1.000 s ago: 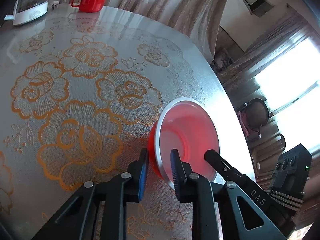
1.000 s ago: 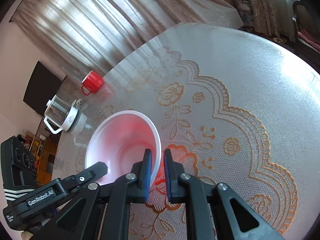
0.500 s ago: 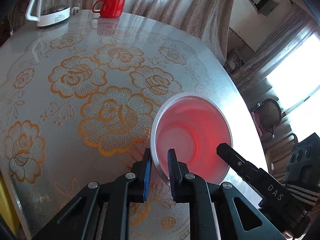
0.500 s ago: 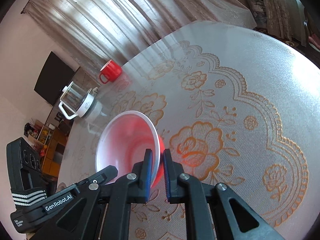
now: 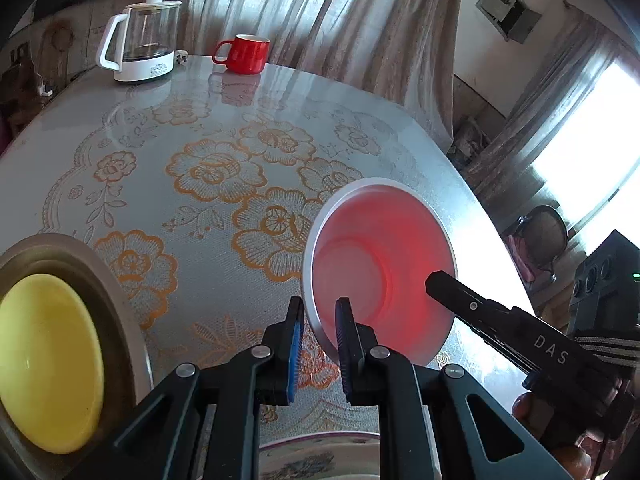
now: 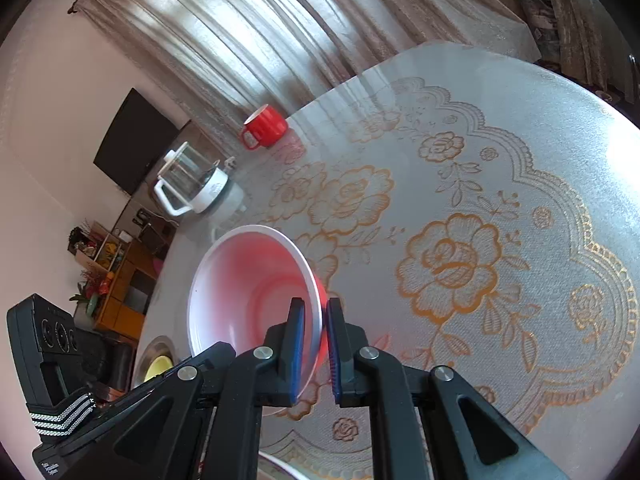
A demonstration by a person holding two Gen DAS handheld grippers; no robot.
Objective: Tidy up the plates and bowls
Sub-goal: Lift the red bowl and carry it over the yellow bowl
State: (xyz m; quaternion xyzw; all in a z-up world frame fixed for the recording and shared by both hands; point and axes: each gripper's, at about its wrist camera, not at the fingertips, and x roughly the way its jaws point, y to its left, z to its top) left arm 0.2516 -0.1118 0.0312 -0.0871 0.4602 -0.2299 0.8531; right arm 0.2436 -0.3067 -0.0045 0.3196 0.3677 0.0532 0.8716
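A red bowl with a white inside (image 5: 380, 268) is held tilted above the table between both grippers. My left gripper (image 5: 319, 354) is shut on its left rim. My right gripper (image 6: 315, 354) is shut on its right rim; the bowl also shows in the right wrist view (image 6: 248, 292). A yellow plate (image 5: 44, 360) lies in a metal dish (image 5: 116, 292) at the lower left. A patterned plate's rim (image 5: 320, 456) shows under my left gripper.
A glass kettle (image 5: 140, 44) and a red mug (image 5: 242, 54) stand at the table's far edge. The table (image 5: 208, 168) has a floral lace cover. Curtains hang behind it; a chair (image 5: 544, 236) stands at the right.
Both grippers have lifted the bowl and pulled it back toward me. The yellow plate in the metal dish and the patterned plate have come into view.
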